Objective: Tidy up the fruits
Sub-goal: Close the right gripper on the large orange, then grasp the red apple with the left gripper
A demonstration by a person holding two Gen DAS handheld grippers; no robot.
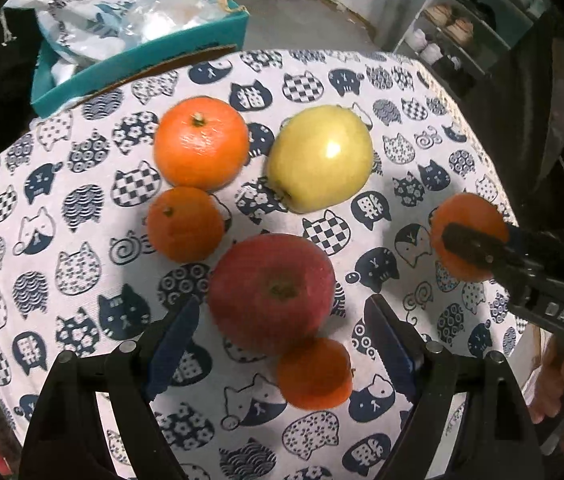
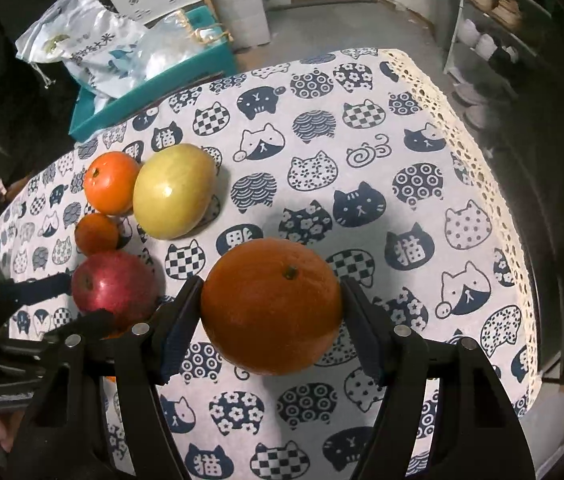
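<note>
My right gripper is shut on an orange, held above the cat-print tablecloth; the orange also shows in the left wrist view. My left gripper is open, its fingers on either side of a red apple, with a small mandarin just in front of it. A yellow-green apple, a large orange and a small mandarin lie on the cloth farther back. The right wrist view shows the red apple and yellow-green apple at left.
A teal box with plastic bags stands beyond the table's far left edge. A shelf with shoes is at the back right. The cloth's lace edge marks the table's right side.
</note>
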